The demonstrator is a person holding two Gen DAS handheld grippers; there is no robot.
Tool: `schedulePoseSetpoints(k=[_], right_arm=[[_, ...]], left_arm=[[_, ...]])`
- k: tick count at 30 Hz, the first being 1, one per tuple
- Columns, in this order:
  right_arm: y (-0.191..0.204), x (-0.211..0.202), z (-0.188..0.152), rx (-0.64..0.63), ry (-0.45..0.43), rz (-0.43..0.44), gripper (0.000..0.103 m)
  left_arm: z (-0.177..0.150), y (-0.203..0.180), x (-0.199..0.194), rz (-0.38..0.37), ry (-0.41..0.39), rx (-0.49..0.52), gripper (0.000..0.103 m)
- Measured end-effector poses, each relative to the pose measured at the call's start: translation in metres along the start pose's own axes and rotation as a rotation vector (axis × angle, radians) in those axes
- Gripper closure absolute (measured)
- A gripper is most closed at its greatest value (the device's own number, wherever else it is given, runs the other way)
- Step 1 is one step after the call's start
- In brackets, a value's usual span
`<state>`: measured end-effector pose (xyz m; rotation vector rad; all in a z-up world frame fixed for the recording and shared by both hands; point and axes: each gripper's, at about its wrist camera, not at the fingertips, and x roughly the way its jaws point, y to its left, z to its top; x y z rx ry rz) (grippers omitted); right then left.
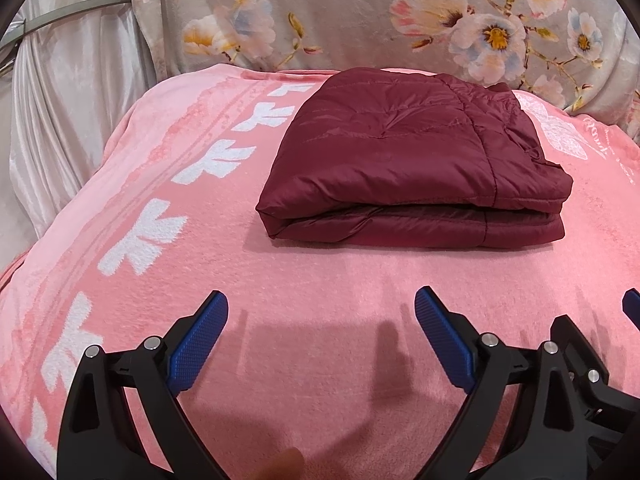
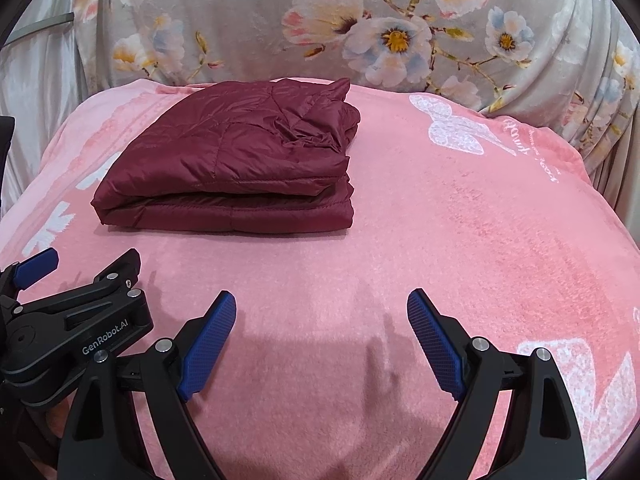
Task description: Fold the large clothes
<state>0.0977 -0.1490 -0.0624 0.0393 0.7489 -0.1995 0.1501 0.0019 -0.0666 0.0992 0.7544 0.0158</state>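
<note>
A maroon quilted jacket (image 1: 408,152) lies folded into a compact rectangle on a pink blanket (image 1: 320,300). It also shows in the right wrist view (image 2: 232,156), left of centre. My left gripper (image 1: 322,300) is open and empty, hovering over the blanket in front of the jacket, apart from it. My right gripper (image 2: 322,300) is open and empty too, over bare blanket to the right of the jacket's near edge. The left gripper's body shows at the right view's lower left (image 2: 72,320).
The pink blanket (image 2: 460,240) has white flower and butterfly prints. A grey floral blanket (image 1: 360,12) covers the backrest behind it. A pale satin curtain (image 1: 60,120) hangs at the left. The blanket drops off at its left and right edges.
</note>
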Motion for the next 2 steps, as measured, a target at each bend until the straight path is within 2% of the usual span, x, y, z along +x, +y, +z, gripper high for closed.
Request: schedulePoseSetpoints(k=[2], right_arm=[[0.0011, -0.0006, -0.0005, -0.002, -0.003, -0.004, 0.017]], left_arm=[[0.0000, 0.0006, 0.0005, 0.000, 0.001, 0.000, 0.011]])
